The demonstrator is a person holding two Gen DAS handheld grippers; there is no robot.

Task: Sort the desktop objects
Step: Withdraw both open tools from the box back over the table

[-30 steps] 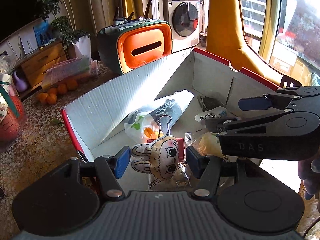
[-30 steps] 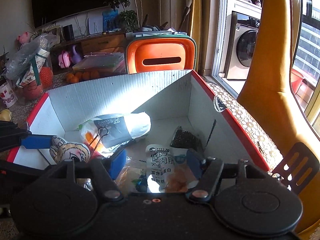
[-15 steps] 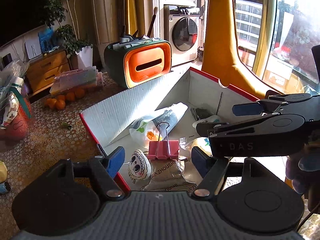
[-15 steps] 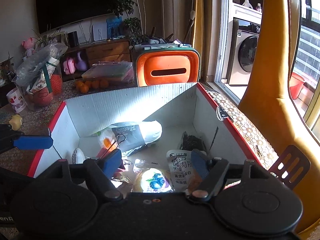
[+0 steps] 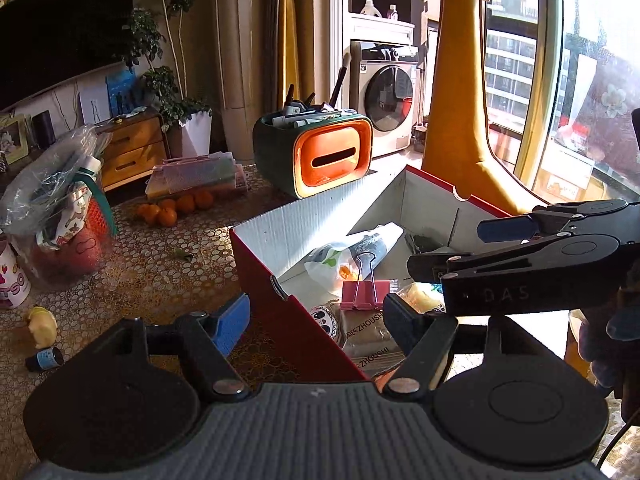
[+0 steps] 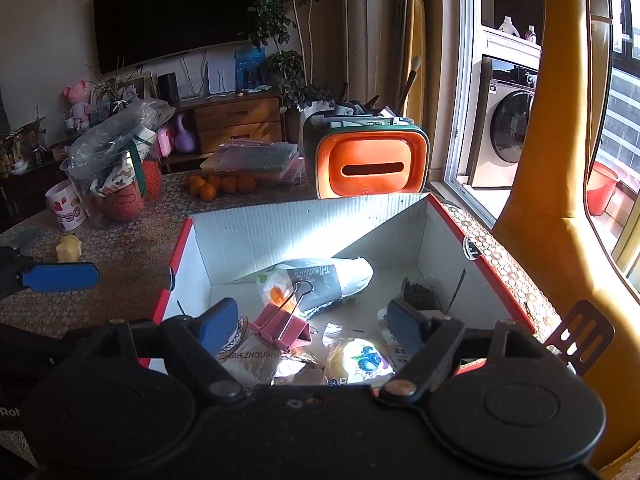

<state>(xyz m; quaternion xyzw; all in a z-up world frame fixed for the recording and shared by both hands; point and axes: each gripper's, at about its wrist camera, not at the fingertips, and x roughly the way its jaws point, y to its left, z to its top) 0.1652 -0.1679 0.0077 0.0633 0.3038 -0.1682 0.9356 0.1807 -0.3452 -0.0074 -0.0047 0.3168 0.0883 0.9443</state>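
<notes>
A red cardboard box (image 5: 304,220) with white inner walls (image 6: 300,224) holds a white snack bag (image 6: 324,280), a pink binder clip (image 5: 364,294), a small plush toy (image 5: 326,318), a brown packet (image 6: 252,360) and a blueberry packet (image 6: 360,360). My left gripper (image 5: 316,322) hovers open over the box's near-left corner with nothing between its blue pads. My right gripper (image 6: 312,322) hangs over the box's near side; its jaws are opening and the packets lie loose below them. In the left wrist view the right gripper (image 5: 460,248) shows side-on at the right.
An orange-fronted desk organizer (image 6: 372,164) stands behind the box. Oranges (image 5: 172,208), a bagged bundle (image 5: 60,216) and a mug (image 6: 66,206) sit on the patterned tabletop to the left. A small yellow figure (image 5: 42,326) and a tiny bottle (image 5: 44,358) lie near the left edge.
The left gripper let go of the plush toy, which now lies in the box. The right gripper opened off a snack packet. Both grippers rose and pulled back from the box.
</notes>
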